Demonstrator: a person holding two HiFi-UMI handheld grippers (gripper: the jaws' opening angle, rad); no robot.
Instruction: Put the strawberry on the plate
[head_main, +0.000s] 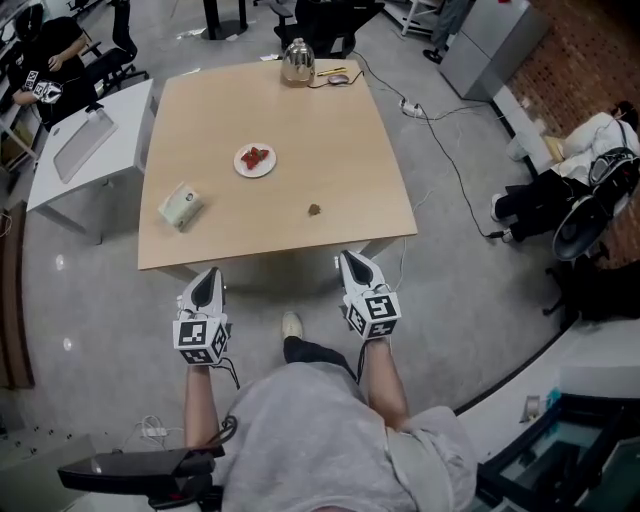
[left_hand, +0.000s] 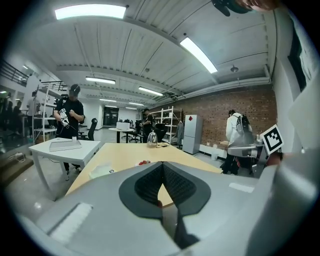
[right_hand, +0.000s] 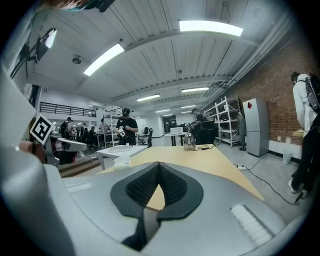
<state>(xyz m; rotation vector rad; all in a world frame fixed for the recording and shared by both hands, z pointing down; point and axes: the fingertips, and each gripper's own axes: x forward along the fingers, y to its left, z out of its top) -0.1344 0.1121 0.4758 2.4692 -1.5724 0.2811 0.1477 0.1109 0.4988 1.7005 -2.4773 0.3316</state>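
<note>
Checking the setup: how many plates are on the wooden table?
1: a white plate near the middle of the table, red strawberry on it; none seems hidden.

No words or numbers can be read anywhere. The cube (head_main: 200, 338) on the left gripper (head_main: 207, 274) and the cube (head_main: 374, 312) on the right gripper (head_main: 352, 258) show only black and white squares, no letters.

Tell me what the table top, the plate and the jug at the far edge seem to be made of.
Table top: light wood or wood-look laminate, matte; even tan colour, hardly any glare.
Plate: white and smooth, probably ceramic or plastic; too small to tell which.
Jug: clear glass or plastic, glossy; the body looks see-through, with bright glints.
</note>
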